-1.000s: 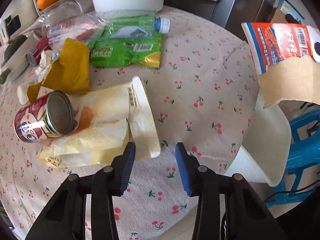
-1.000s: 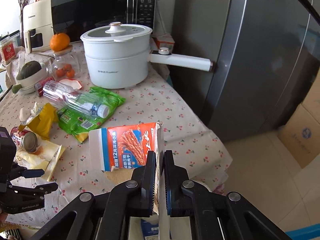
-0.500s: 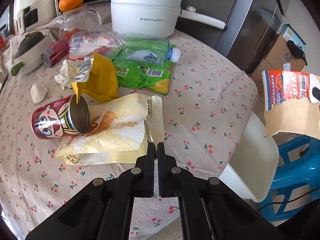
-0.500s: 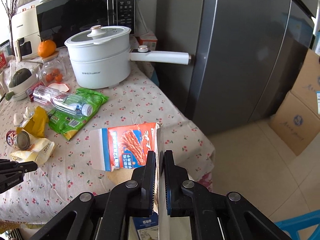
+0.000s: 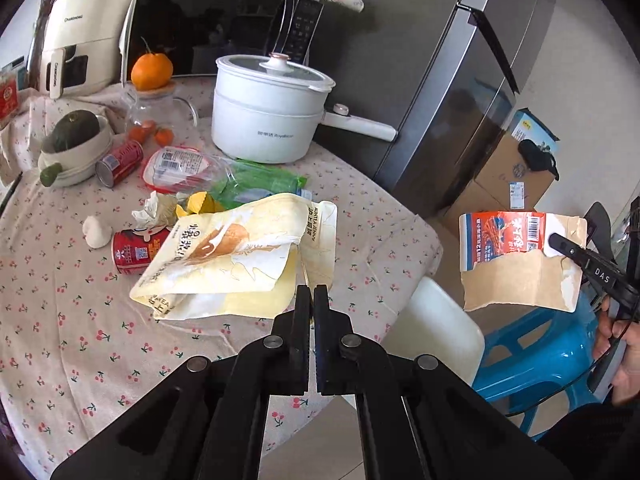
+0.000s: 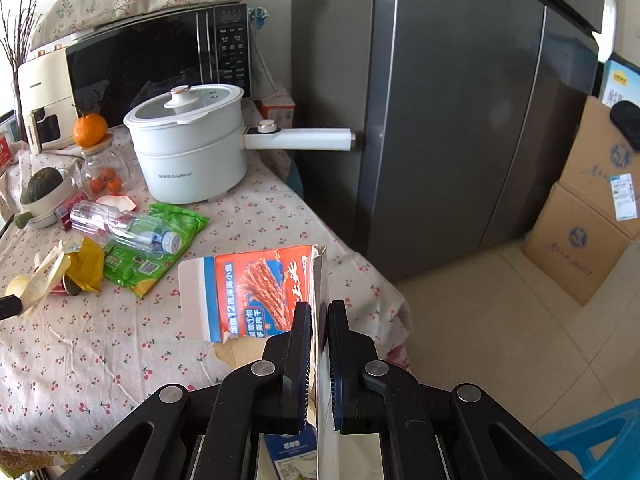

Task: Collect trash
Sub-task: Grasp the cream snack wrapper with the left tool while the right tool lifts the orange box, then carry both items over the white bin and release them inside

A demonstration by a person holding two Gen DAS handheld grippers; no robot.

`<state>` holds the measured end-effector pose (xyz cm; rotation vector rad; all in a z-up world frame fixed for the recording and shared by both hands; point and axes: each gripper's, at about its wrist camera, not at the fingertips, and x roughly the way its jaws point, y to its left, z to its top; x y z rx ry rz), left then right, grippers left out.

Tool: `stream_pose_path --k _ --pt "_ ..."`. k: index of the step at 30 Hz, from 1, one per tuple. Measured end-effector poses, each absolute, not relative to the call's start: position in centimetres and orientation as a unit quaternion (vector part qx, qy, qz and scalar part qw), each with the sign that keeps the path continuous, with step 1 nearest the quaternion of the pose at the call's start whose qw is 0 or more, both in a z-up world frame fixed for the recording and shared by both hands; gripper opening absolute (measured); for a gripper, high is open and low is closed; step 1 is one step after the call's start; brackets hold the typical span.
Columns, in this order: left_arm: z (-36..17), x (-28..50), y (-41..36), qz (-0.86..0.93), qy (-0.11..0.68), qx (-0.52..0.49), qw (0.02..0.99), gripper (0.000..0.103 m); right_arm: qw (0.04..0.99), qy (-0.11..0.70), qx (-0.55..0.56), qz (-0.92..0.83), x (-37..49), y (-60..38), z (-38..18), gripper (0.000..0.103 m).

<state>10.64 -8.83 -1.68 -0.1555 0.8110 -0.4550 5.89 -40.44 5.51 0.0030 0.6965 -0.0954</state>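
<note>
Left gripper (image 5: 311, 294) clamped on cream snack pouch (image 5: 240, 252) above the surface (image 5: 80, 340); right gripper (image 6: 319, 312) clamped on torn carton (image 6: 256, 292) beyond its edge.

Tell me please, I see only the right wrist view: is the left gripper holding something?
Observer: Yes. The left gripper has its jaws shut on a corner of the cream pouch, which is lifted off the table.
Operator: Is any trash hidden near the pouch?
Observer: A red can lies on its side on the tablecloth, partly behind the pouch.
Operator: And the far side of my snack box, how does it look?
Observer: The snack box, clamped in the right gripper, shows a barcode there and a wide, torn brown flap hanging below.
</note>
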Motion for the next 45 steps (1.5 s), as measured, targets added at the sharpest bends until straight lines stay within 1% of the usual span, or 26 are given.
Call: stream_pose_path --k 7,16,27,36,45 --pt "-0.1 8.7 -10.8 -0.269 0.374 -0.074 0.885 0.001 0.939 0.340 0.001 -0.055 4.4 -41.4 5.9 0.005" --pt "-1.2 6.4 -16.4 -0.333 0.389 -0.038 0.858 0.001 0.934 0.350 0.007 -0.074 2.8 -43.7 5.6 0.005" --pt "-4.0 5.0 -21.8 -0.404 0.428 -0.007 0.809 0.001 0.926 0.365 0.018 -0.097 -0.4 -47.0 4.9 0.005" --pt "-7.8 3.9 -27.1 -0.443 0.471 0.033 0.762 0.001 0.918 0.382 0.028 -0.107 -1.4 -48.7 3.7 0.006" --pt "-11.8 5.5 -30.3 -0.439 0.481 0.047 0.757 0.002 0.903 0.412 0.025 -0.115 -0.5 -49.5 1.6 0.006"
